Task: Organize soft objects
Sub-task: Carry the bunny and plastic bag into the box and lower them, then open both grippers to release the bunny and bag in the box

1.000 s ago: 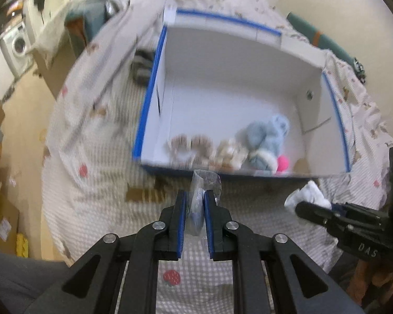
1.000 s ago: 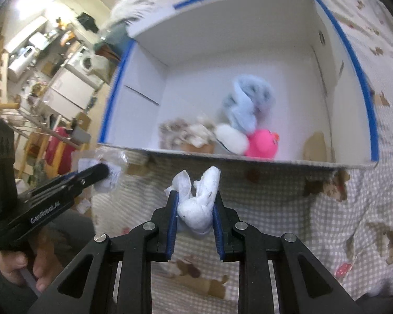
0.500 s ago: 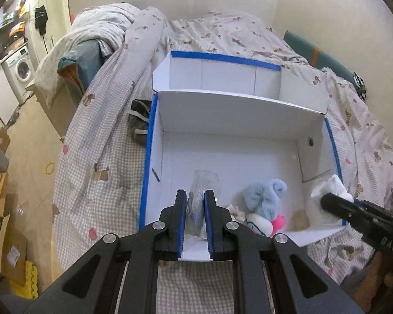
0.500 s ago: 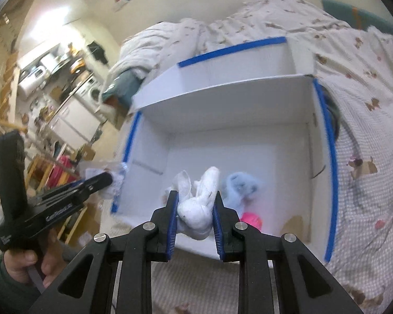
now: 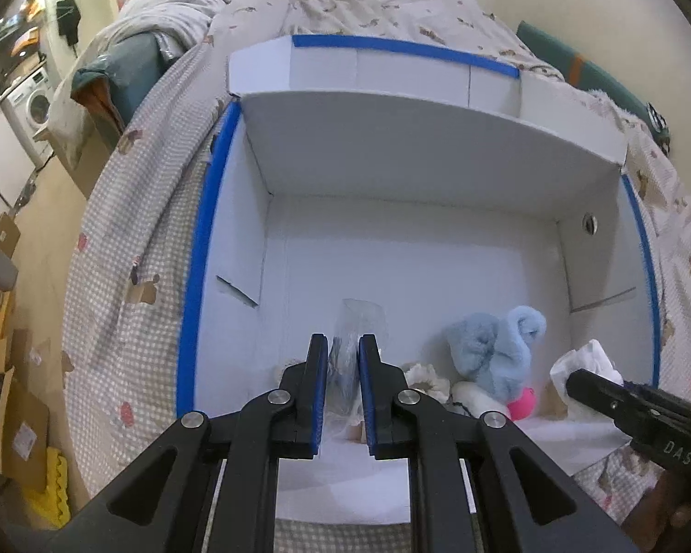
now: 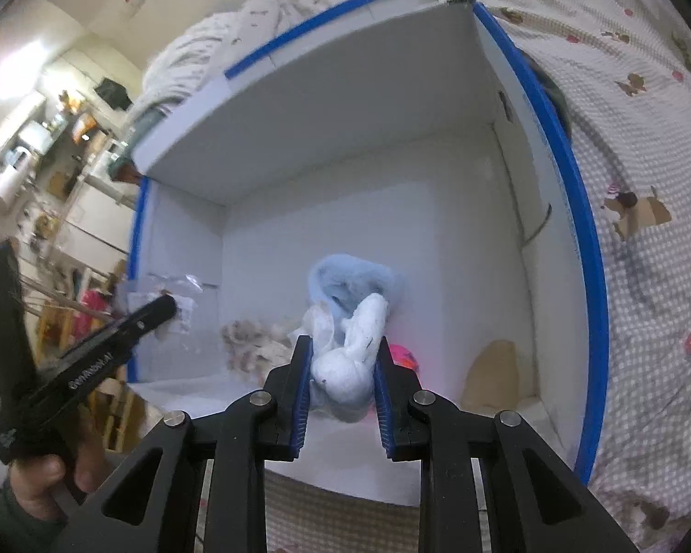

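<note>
Both grippers hang over the near edge of the white box [image 5: 437,175], the one with blue tape along its rims, which sits on the checked bedspread [image 5: 129,239]. The left gripper [image 5: 343,359] is closed down to a narrow gap on a clear plastic bag [image 5: 357,318] that sticks up past its blue pads, with something dark inside that I cannot make out. The right gripper [image 6: 341,364] is clamped on a crumpled white cloth [image 6: 350,355], squeezed between both pads.

Down on the box floor, against the near wall, lies a small heap: a fluffy light-blue plush [image 5: 497,345], a bright pink ball [image 5: 523,403] just beside it, a small white soft piece [image 5: 472,394] and some frilly cream fabric [image 5: 426,375] (all bunched close together, touching in places). That heap sits right under the two held items. The far flap of the box stands up behind. Off the bed's left edge there is a washing machine [image 5: 32,101] and cardboard on the floor [image 5: 4,396].
</note>
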{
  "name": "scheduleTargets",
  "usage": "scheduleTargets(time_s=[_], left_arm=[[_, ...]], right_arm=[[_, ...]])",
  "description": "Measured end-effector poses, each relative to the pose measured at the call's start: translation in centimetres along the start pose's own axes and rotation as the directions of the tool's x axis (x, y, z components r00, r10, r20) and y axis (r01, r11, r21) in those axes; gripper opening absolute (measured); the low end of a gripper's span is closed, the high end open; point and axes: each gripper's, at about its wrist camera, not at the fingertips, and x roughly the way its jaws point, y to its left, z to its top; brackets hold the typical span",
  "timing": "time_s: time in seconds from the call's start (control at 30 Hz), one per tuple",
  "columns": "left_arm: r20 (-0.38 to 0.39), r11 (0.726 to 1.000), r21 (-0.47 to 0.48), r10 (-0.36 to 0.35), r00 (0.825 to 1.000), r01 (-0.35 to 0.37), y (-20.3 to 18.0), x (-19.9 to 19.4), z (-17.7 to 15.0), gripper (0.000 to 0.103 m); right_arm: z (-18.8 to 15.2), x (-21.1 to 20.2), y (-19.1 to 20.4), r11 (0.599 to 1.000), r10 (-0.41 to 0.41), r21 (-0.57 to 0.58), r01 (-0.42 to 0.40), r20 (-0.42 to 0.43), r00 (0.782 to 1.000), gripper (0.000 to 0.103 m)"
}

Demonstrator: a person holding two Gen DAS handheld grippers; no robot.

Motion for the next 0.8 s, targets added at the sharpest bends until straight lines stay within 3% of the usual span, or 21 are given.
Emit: scheduleTargets(time_s=[0.27,0.37,0.43,0.5,0.6,0.67,0.73,0.77,0.8], left_arm=[[-0.005,0.999,0.035,0.026,1.000,-0.026,-0.5,1.3,-0.6,0.013],[-0.020,0.999,0.028,0.036,0.999,-0.036,-0.3,1.7,-0.6,0.013],[-0.032,0.999,0.027,0.035,0.999,-0.034,-0.2,1.9,-0.6,0.013],[-0.041,0.999,0.018,0.030,0.999,-0.029,0.0,1.9,-0.7,0.013],[-0.021,0.999,0.015,0.038,0.999,-0.038,0.1,1.4,-0.8,0.015],[-0.019,0.999,0.027,0.041,0.999,-0.040,0.0,1.1,-0.7,0.026],[-0.013,0.998,0.030,0.051,0.999,-0.051,-0.1,0.7,-0.8,0.060],[-0.005,0.998,0.031,0.060,0.998,-0.060,-0.2,0.4,-0.8,0.068],[0.005,0.997,0.030,0.071,0.997,-0.071,-0.2,0.2,-0.9,0.073]], right_arm=[[-0.2,0.0,0.7,0.981,-0.178,-0.074,0.180,0.034,0.984,0.026],[-0.2,-0.1,0.1,0.976,-0.203,-0.073,0.205,0.032,0.979,0.030],[0.1,-0.3,-0.2,0.982,-0.185,-0.039,0.187,0.040,0.982,0.048],[0.2,-0.9,-0.5,0.993,-0.116,-0.003,0.117,0.062,0.991,0.056],[0.3,-1.4,-0.4,0.995,-0.101,0.006,0.101,0.099,0.990,0.063],[0.3,-1.5,-0.2,0.996,-0.091,0.001,0.092,0.108,0.990,0.070],[0.2,-1.8,-0.1,0.996,-0.090,-0.006,0.091,0.128,0.988,0.086],[0.1,-2.1,-0.2,0.996,-0.084,-0.007,0.086,0.140,0.987,0.090],[0.1,-2.3,-0.2,0.997,-0.072,-0.006,0.073,0.151,0.986,0.102]])
